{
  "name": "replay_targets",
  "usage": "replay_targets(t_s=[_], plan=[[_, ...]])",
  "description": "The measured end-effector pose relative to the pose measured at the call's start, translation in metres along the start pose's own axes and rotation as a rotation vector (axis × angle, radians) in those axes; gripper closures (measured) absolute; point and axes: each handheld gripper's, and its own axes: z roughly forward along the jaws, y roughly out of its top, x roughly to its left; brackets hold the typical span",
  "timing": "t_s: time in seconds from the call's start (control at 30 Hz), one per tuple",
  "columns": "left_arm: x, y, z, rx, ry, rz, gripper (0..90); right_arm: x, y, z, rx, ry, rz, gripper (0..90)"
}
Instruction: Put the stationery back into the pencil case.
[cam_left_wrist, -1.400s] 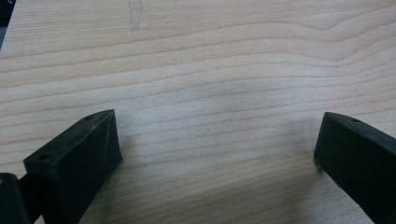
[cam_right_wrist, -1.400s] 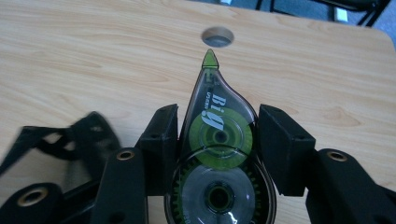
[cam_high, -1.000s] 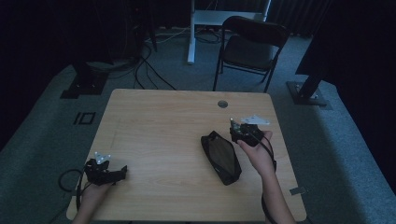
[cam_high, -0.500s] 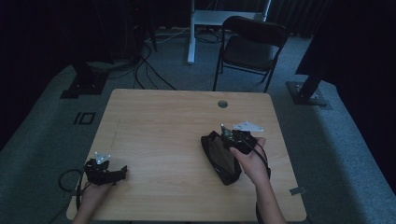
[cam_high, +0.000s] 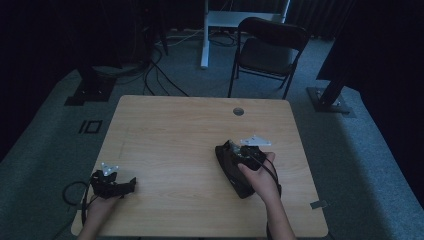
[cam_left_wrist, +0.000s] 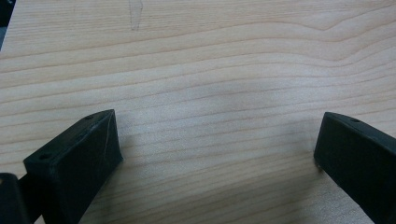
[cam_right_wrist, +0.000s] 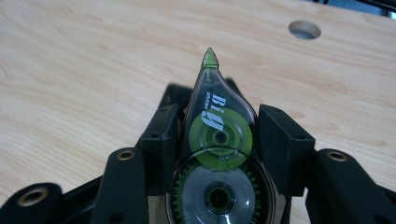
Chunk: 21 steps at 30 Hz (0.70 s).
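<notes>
Right gripper (cam_right_wrist: 212, 135) is seen clamped on a correction-tape dispenser (cam_right_wrist: 216, 154), clear body with green reels and a green tip (cam_right_wrist: 209, 59) pointing toward 12 o'clock in the right gripper view. The jaws press its two flat-edged sides.

In the high view the right gripper (cam_high: 246, 154) is held over a black pouch (cam_high: 231, 169) lying on the table (cam_high: 170, 135), right of centre; the dispenser itself is too small and dark to be picked out there.

Left gripper (cam_left_wrist: 212, 154): jaws stand wide apart with nothing but bare wood grain between them. In the high view it rests at 8 o'clock of the table (cam_high: 111, 181), well apart from the pouch.

Step in hand is judged to be carrying the dispenser to the pouch. The tip should be led in first, and the mouth of the pouch may need to be held by the idle left gripper, as soft fabric is likely to fold shut. The grip should be kept even; a smooth plastic shell could pivot between the pads.

Not made out: whether the pouch is open or zipped, and where its mouth lies. The lower reel is cut off by the frame's bottom edge. The scene is dim.
</notes>
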Motion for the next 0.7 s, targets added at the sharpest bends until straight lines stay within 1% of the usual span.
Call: replay_targets(t_s=[0.07, 0.13, 0.2, 0.27, 0.3, 0.37, 0.4, 0.57, 0.7], plan=[[0.000, 0.000, 0.000, 0.000, 0.000, 0.000, 0.6, 0.000, -0.002, 0.003, 0.014, 0.014, 0.016, 49.3], [0.000, 0.000, 0.000, 0.000, 0.000, 0.000, 0.6, -0.001, -0.004, 0.005, 0.024, 0.008, 0.019, 49.3], [0.000, 0.000, 0.000, 0.000, 0.000, 0.000, 0.6, -0.002, -0.006, 0.006, 0.033, 0.017, 0.028, 49.4], [0.000, 0.000, 0.000, 0.000, 0.000, 0.000, 0.6, -0.001, -0.007, 0.008, 0.040, 0.014, 0.022, 49.3], [0.000, 0.000, 0.000, 0.000, 0.000, 0.000, 0.6, -0.001, -0.007, 0.008, 0.041, 0.022, 0.027, 49.4], [0.000, 0.000, 0.000, 0.000, 0.000, 0.000, 0.6, -0.001, -0.009, 0.010, 0.055, 0.014, 0.018, 49.4], [0.000, 0.000, 0.000, 0.000, 0.000, 0.000, 0.6, -0.001, -0.009, 0.011, 0.059, 0.015, 0.023, 49.4], [0.000, 0.000, 0.000, 0.000, 0.000, 0.000, 0.6, 0.000, -0.013, 0.015, 0.092, 0.014, 0.007, 49.4], [0.000, 0.000, 0.000, 0.000, 0.000, 0.000, 0.6, 0.001, -0.014, 0.019, 0.106, 0.013, 0.007, 49.4]])
